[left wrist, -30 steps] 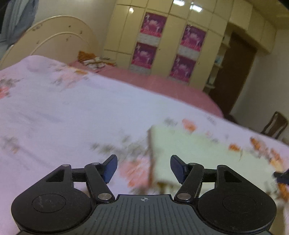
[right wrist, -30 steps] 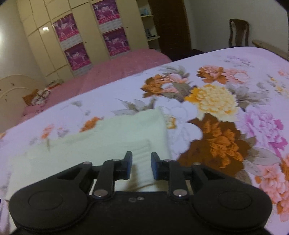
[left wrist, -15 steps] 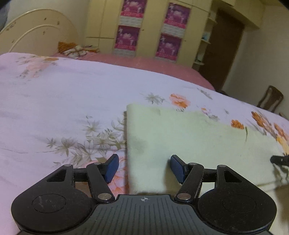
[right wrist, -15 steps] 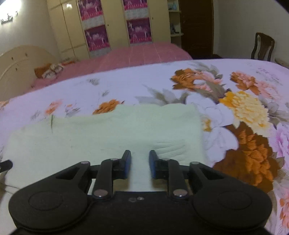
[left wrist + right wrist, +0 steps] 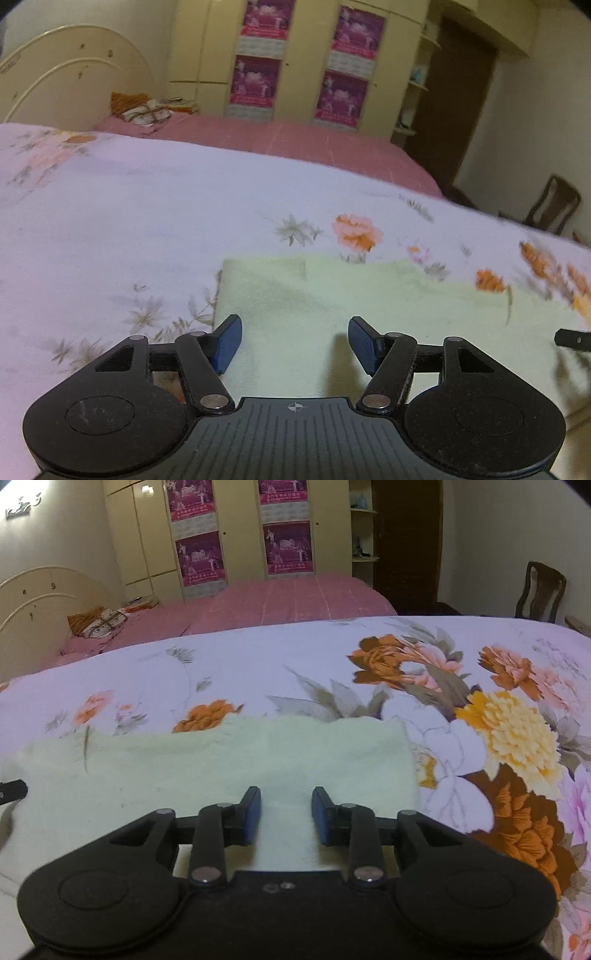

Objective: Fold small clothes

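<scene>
Pale green cloth (image 5: 369,314) flat on the floral bedspread (image 5: 129,221) — both tools above its near edge.

Left hand-held gripper (image 5: 293,341): jaws wide apart, empty, over the cloth's left corner. Right hand-held gripper (image 5: 285,814): jaws parted, empty, near the cloth's right end. The cloth is rectangular, soft, fleecy. Beyond lie a pink bed (image 5: 280,598), a curved cream headboard (image 5: 74,74), a wardrobe (image 5: 236,535) with magenta posters — print unreadable — and a wooden chair (image 5: 541,590).

Cloth (image 5: 369,317) flat on bedspread (image 5: 129,229), second bed (image 5: 288,598) behind it, wardrobe (image 5: 236,535) behind that, chair (image 5: 541,590) far right.
</scene>
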A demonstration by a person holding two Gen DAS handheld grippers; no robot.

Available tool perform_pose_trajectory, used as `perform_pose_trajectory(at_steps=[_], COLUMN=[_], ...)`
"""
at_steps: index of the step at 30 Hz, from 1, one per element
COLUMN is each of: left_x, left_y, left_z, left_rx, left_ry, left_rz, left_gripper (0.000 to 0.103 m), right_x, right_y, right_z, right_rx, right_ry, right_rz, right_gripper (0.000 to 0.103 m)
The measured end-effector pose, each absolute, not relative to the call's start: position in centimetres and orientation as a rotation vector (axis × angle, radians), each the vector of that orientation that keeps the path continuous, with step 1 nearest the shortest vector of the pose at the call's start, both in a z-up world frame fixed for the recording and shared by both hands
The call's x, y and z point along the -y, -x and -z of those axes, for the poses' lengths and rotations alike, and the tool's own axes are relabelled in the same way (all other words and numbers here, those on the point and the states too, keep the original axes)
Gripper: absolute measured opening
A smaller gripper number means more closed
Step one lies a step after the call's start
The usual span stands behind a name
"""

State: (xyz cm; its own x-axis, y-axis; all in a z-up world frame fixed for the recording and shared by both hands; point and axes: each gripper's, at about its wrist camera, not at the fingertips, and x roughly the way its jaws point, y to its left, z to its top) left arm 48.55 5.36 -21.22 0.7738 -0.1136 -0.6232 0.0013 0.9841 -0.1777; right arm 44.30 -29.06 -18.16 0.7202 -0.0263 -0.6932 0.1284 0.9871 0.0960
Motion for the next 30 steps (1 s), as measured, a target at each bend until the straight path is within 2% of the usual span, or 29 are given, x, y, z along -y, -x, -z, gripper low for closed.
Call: perform_pose_trajectory(at_steps=[2,8,9,13,18,24,27,30], left_x=[-5.0,-4.9,-5.0,-5.6,-2.1,1.8,1.6,0.8], left_y=[-48.0,-44.9,-44.7,-44.0,-43.0,-43.7,-43.7,-43.4], left_z=[21.3,22.2,22.5,21.0,19.0,20.2,21.4,21.4], left_rx=[-0.69,-0.69,-0.7,-0.718,-0.67,-0.711,-0.7,-0.699], left_ry=[0.153,0.075,0.075,0.158,0.105,0.071,0.051,0.053], left_rz=[0.065,0.045,0.041,0.024,0.116,0.176,0.168,0.183], left_gripper=[0.064,0.064,0.067,0.067,0.067,0.067,0.067,0.067], right_x=[29.0,27.7,27.6,27.2,25.1,22.4,21.7,23.4], right_y=[-43.2,-40.3,-40.0,-40.1,-38.8,-39.1,-39.6,-40.0], right_z=[17.2,18.4,18.9,17.6,16.3,16.3,16.9,18.3], right_rx=[-0.72,-0.752,-0.752,-0.768,-0.743,-0.753,-0.761,-0.794], right_ry=[-0.163,-0.101,-0.064,-0.082,-0.092,-0.088,-0.022,0.013], right_rz=[0.069,0.028,0.028,0.026,-0.048,-0.097,-0.092,-0.032], right_gripper=[0.032,0.031,0.031,0.034,0.034,0.034,0.046,0.045])
